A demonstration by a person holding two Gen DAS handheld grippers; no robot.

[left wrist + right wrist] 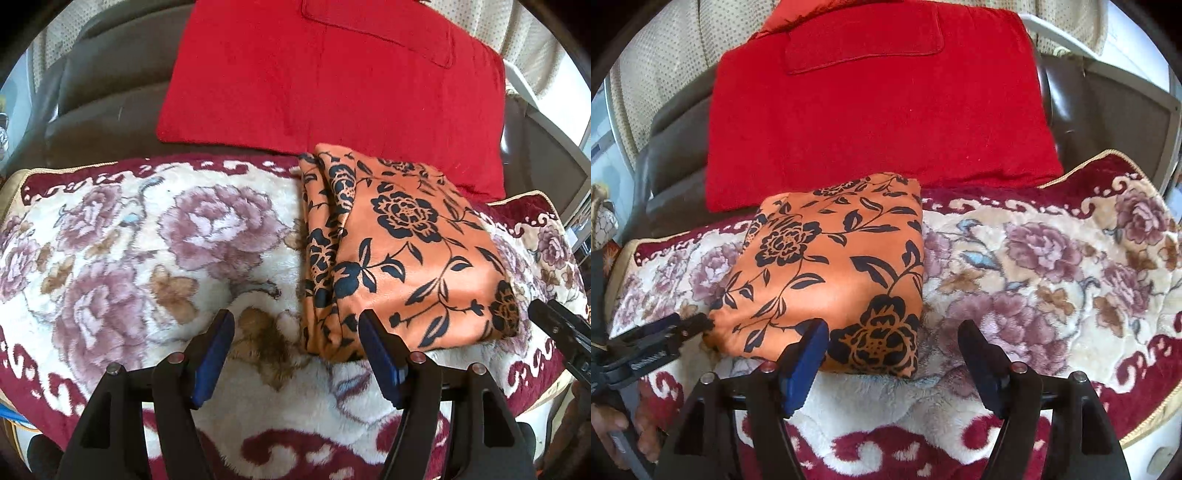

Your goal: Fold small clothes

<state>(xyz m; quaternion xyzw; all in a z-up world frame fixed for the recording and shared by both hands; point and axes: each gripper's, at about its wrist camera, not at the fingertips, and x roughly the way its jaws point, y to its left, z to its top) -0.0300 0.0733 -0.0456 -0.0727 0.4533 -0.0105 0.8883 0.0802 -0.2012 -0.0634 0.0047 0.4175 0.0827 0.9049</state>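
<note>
Now | folded orange cloth (402,251) ahead, untouched | left gripper (297,328), right gripper (892,338): agape, empty

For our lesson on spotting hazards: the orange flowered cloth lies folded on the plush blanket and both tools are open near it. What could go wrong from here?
1. The folded orange cloth shows loose layered edges on one side; a nudge from the left tool might spread them.
2. The right tool hangs open beside the cloth's near corner and could snag it.
3. The deep-pile blanket could catch a fingertip.
</note>
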